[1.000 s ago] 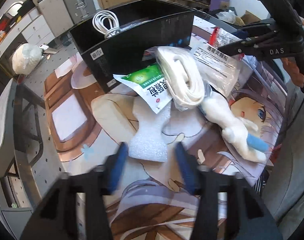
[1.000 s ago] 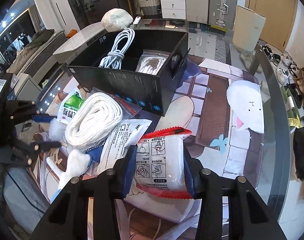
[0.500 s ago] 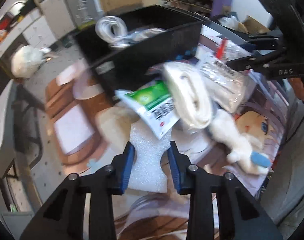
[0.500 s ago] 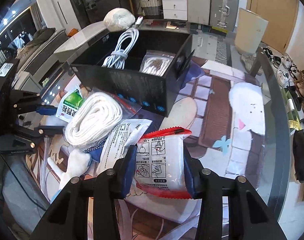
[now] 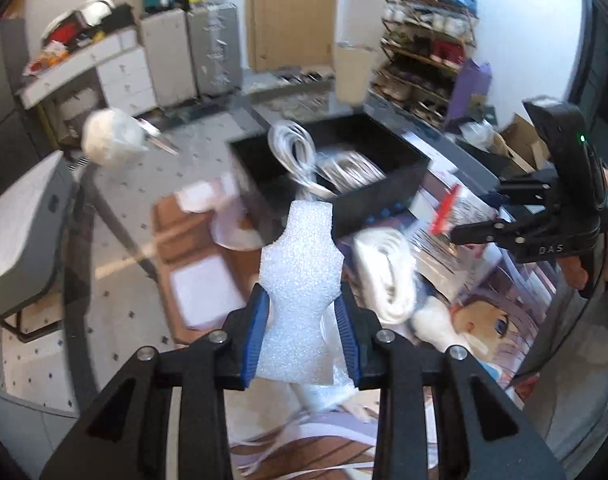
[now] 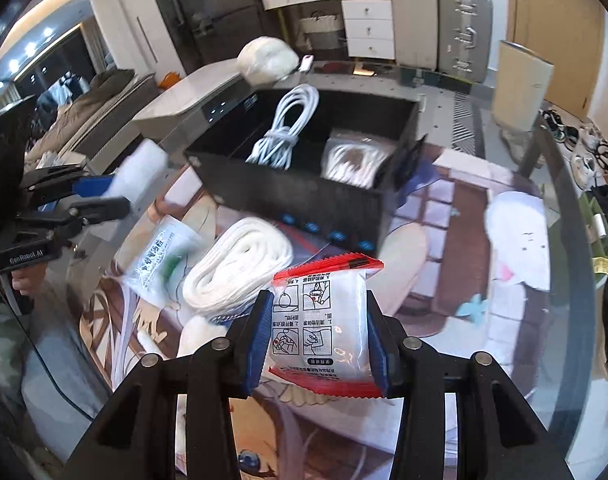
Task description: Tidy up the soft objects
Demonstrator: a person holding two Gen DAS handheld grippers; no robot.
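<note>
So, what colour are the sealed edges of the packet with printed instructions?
Red, on the packet with otherwise clear wrapping; the right wrist view shows it best.

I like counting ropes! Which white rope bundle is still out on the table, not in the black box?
The thick flat-coiled white bundle lying on the mat in front of the black box. The other two sit inside the box.

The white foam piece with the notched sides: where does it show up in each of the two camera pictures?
Left wrist view: the white foam piece fills the lower centre, pinched between the left gripper pads.
Right wrist view: it shows blurred at the left edge, sticking out of the same gripper, beside the black box.
Shared landmark: the black box holding the coiled white cable, seen in both views.
</note>
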